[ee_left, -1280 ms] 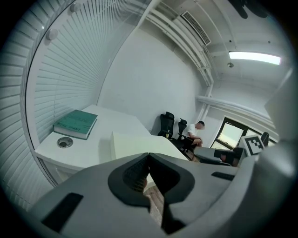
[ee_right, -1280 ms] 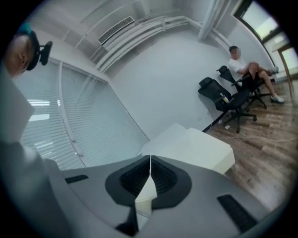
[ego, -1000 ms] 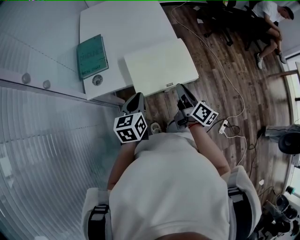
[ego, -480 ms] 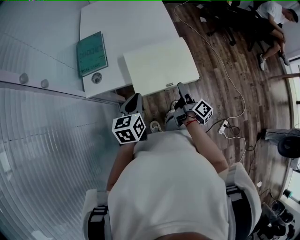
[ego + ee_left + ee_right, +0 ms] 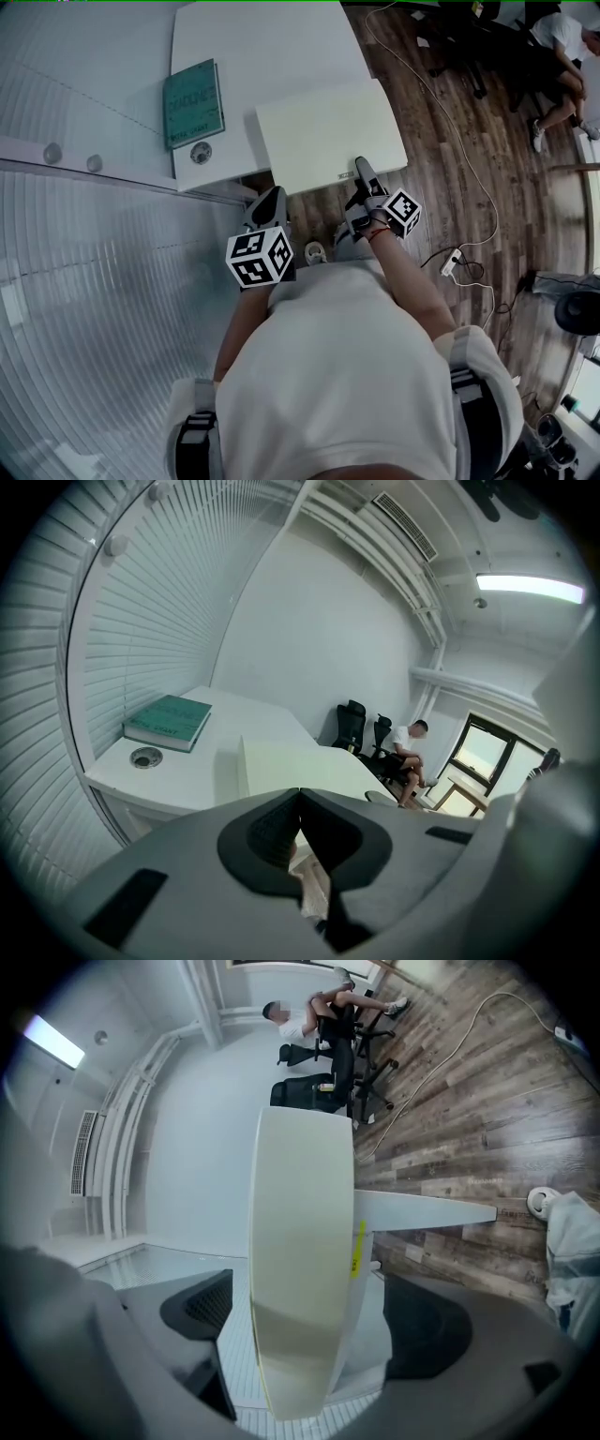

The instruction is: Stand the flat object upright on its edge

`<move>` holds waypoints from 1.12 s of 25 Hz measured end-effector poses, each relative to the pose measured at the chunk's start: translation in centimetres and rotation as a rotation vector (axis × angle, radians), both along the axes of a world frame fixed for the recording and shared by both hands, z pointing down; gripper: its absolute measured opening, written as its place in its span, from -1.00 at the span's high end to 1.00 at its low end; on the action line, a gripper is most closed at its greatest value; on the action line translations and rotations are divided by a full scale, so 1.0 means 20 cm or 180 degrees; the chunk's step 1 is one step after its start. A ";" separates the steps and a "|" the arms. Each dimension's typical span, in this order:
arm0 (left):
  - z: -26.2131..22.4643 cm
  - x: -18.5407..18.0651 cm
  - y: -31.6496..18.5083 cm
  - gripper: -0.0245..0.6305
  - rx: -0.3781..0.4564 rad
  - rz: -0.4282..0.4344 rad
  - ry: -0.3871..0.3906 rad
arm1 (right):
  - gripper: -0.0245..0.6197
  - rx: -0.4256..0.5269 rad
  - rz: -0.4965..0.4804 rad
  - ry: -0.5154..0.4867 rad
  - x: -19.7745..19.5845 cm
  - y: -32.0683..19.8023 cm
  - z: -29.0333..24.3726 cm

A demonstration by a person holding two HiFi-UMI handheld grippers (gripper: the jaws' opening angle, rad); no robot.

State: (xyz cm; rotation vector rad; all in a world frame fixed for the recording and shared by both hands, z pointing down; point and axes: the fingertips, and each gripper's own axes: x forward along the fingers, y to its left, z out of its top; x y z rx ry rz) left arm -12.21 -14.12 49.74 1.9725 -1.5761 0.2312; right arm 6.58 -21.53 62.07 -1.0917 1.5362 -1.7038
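The teal book (image 5: 193, 103) lay flat on its cover on the white desk (image 5: 272, 47), close to the desk's edge by the window blinds (image 5: 103, 281), with a round cable grommet (image 5: 201, 153) just beside its near end. It was well apart from both grippers and neither touched it. A lower cream table (image 5: 323, 131) stood against the white desk on the side of the wooden floor (image 5: 450, 141). The right gripper (image 5: 362, 171) was held at the near edge of that cream table, rolled onto its side. Its jaws had just been opening and stood wide apart. In the right gripper view the table's pale edge ran through the gap between them, but neither pad pressed on it and the gripper held nothing. Whether the edge actually reached in between the jaws or lay just beyond them could not be told. The left gripper (image 5: 300, 797) hung in front of the person's body, short of the white desk, pointing towards the book. Its jaws were closed tip to tip with nothing caught between them. A power strip (image 5: 453, 261) with its cable lay on the floor to the person's right. Across the room another person (image 5: 562, 37) sat near black office chairs (image 5: 352, 726).
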 end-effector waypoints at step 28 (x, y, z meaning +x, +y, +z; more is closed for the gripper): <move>0.03 -0.04 -0.09 0.86 -0.0058 -0.0115 -0.0044 | -0.60 -0.0026 0.0170 -0.0070 -0.06 -0.22 0.04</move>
